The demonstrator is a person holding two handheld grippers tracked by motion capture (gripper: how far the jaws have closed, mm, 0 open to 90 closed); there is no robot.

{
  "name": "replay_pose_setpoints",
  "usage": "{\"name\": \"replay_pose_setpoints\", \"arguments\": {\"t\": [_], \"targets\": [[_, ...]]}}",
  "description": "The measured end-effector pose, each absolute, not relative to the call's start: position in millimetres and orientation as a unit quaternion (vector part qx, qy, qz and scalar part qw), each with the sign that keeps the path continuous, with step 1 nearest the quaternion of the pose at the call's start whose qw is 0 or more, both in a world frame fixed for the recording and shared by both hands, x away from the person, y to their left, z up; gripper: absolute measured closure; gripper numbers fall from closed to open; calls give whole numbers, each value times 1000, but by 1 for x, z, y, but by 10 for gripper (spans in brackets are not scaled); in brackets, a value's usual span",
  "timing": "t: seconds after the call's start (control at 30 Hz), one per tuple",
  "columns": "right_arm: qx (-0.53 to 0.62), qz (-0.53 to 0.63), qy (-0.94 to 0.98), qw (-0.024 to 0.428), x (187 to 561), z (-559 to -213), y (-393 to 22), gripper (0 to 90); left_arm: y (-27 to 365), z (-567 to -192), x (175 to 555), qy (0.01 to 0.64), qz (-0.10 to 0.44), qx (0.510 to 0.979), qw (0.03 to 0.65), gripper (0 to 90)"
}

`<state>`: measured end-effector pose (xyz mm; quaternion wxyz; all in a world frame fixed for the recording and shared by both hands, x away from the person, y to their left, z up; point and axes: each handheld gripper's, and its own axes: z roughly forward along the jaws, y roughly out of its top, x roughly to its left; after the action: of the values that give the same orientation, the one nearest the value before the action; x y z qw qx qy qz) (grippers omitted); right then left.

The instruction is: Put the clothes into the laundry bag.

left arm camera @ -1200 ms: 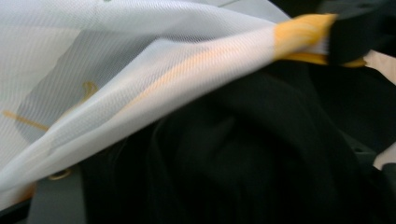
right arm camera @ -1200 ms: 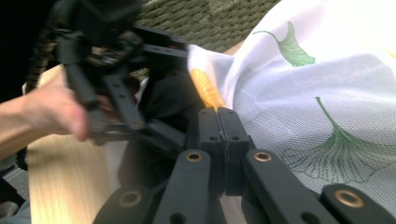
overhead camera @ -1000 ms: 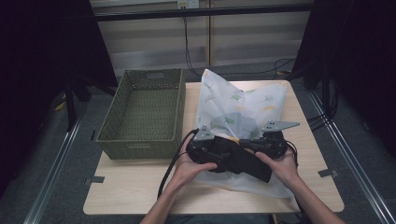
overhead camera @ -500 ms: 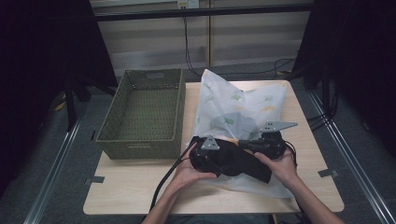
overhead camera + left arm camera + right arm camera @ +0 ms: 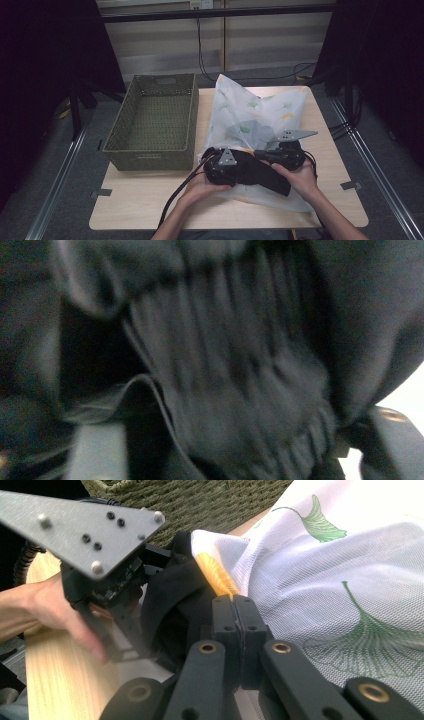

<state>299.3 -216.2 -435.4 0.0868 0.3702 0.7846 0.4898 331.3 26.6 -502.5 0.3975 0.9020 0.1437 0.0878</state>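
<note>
Seen from the high view, a dark garment (image 5: 260, 170) lies bunched across the near part of a white mesh bag (image 5: 250, 115) printed with green and yellow leaves, which spreads over the right half of the desk (image 5: 145, 200). The left tool (image 5: 222, 170) sits at the garment's left end; the left gripper view shows ribbed dark fabric (image 5: 240, 365) crowding in between its jaws, which have just been closing, but blur hides whether the pads press on it. The right tool (image 5: 285, 152) rests at the garment's right end beside the bag's raised fold; in the right gripper view its jaws (image 5: 239, 610) stand pressed together, their tips at the bag's yellow-printed edge, and whether cloth is pinched there cannot be told. A green woven basket (image 5: 155, 120) stands on the desk's left half, its right wall just beside the bag and near the left tool, leaving little room on that side. Bare wood lies open along the near edge and at the near-left corner; the bag reaches close to the far and right edges.
</note>
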Motion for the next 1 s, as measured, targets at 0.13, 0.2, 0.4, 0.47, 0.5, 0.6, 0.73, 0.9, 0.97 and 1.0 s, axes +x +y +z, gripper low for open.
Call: {"name": "replay_pose_setpoints", "arguments": {"t": [0.13,0.2,0.4,0.47,0.5,0.6,0.73,0.9,0.97,1.0], "targets": [[370,491,784,86,299,-434,-216,900,31,-501,337,156,69,895,412,554],[368,493,783,86,299,-434,-216,900,36,-501,343,170,32,889,424,621],[370,497,780,86,300,-431,-216,900,36,-494,347,189,18,883,429,748],[372,504,776,79,300,-429,-216,900,35,-491,347,190,17,880,434,760],[372,506,774,78,300,-428,-216,900,34,-489,347,193,19,878,438,763],[365,509,775,83,301,-422,-211,900,32,-484,347,199,22,878,435,770],[357,516,773,87,302,-413,-205,900,27,-473,349,199,28,876,438,778],[346,534,766,94,304,-396,-200,900,23,-456,354,210,35,865,454,784],[343,541,762,97,305,-390,-199,900,22,-451,355,217,35,861,459,787],[341,543,761,100,306,-387,-199,900,21,-450,355,216,34,859,462,788]]}}
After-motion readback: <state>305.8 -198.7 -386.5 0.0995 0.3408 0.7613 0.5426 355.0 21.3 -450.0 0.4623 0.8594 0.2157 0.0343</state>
